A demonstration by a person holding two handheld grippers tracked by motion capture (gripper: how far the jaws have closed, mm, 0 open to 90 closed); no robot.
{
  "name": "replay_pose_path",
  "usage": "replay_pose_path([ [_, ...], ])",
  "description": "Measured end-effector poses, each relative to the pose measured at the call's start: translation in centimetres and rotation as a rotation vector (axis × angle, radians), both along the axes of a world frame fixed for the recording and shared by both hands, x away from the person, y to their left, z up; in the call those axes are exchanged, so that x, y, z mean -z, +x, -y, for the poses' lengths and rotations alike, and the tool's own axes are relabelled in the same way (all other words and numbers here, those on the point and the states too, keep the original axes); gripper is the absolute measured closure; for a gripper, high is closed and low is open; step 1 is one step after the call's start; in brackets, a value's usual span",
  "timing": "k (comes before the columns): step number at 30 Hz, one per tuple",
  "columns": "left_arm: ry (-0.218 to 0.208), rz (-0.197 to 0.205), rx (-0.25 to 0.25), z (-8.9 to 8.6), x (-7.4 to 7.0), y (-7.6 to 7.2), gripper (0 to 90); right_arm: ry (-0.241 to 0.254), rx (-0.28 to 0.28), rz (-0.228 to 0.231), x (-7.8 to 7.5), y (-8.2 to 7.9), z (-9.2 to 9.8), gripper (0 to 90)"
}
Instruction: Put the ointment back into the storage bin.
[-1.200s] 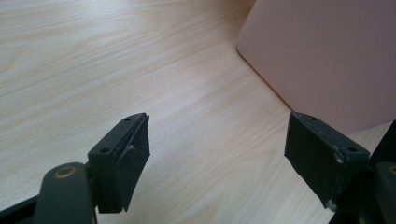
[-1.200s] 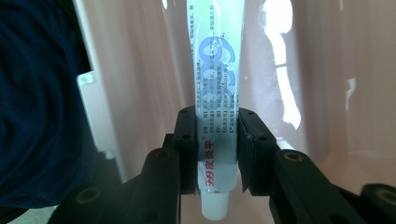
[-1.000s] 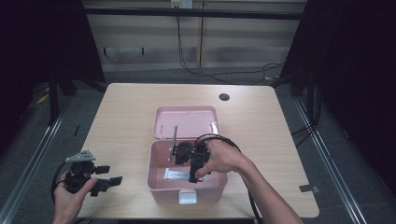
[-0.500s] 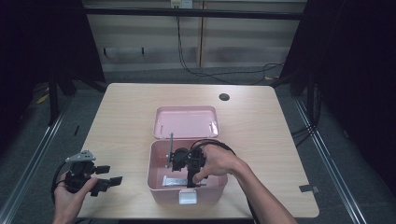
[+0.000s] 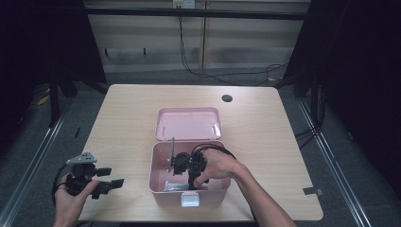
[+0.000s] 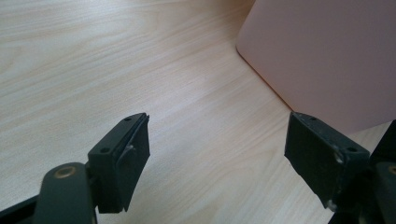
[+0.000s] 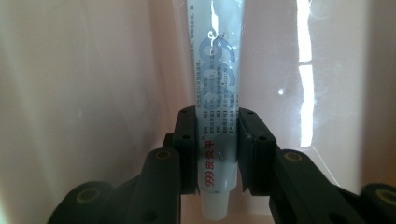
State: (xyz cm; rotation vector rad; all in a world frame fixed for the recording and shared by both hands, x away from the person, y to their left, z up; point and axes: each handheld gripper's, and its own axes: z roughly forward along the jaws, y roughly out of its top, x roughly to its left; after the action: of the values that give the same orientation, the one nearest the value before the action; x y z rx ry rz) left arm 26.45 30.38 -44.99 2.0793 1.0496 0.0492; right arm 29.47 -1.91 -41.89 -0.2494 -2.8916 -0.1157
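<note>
Right claw in box, left idle.
Right claw (image 7: pixel 217 140) points down into the pink box (image 5: pixel 158 182), clamped on a tube (image 7: pixel 217 93); left claw (image 6: pixel 217 158) rests gaping, level on worktop (image 5: pixel 123 123).

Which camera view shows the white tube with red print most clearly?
The right gripper view: the tube stands close up, clamped between the right gripper jaws inside the pink box. The high view shows the hand and gripper over that spot. The left gripper view looks at the box's outside.

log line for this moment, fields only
right gripper: shut on ointment tube | place: inside open pink box | left gripper: open, holding nothing, over table
</note>
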Motion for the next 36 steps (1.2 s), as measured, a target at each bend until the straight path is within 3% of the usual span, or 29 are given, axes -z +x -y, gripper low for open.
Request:
replay_pose_path([
  [11, 0.002, 0.002, -0.001, 0.0, 0.0, 0.0, 22.1, -0.026, -0.034, -0.046, 1.0, 0.0, -0.6, 72.0],
  [20, 0.001, 0.001, -0.002, 0.0, 0.0, 0.0, 22.1, -0.033, -0.043, -0.056, 2.0, 0.1, -0.9, 71.8],
  [21, 0.003, 0.002, -0.002, 0.0, 0.0, 0.0, 22.1, -0.048, -0.050, -0.041, 2.0, 0.1, -0.9, 71.8],
  [23, 0.003, 0.003, -0.002, 0.0, 0.0, 0.0, 22.1, -0.046, -0.052, -0.058, 2.2, 0.1, -0.9, 71.7],
  [25, 0.005, 0.000, -0.002, 0.0, 0.0, 0.0, 22.1, -0.050, -0.057, -0.037, 2.1, 0.1, -0.9, 71.7],
  [30, 0.006, -0.002, 0.000, 0.0, 0.0, 0.0, 22.2, -0.033, -0.062, -0.051, 2.5, 0.0, -0.8, 71.7],
  [32, 0.005, -0.001, 0.001, 0.0, 0.0, 0.0, 22.1, -0.055, -0.064, -0.039, 2.5, 0.0, -0.8, 71.6],
  [36, 0.006, 0.001, -0.002, 0.0, 0.0, 0.0, 22.1, -0.061, -0.062, -0.057, 2.5, 0.1, -0.8, 71.4],
])
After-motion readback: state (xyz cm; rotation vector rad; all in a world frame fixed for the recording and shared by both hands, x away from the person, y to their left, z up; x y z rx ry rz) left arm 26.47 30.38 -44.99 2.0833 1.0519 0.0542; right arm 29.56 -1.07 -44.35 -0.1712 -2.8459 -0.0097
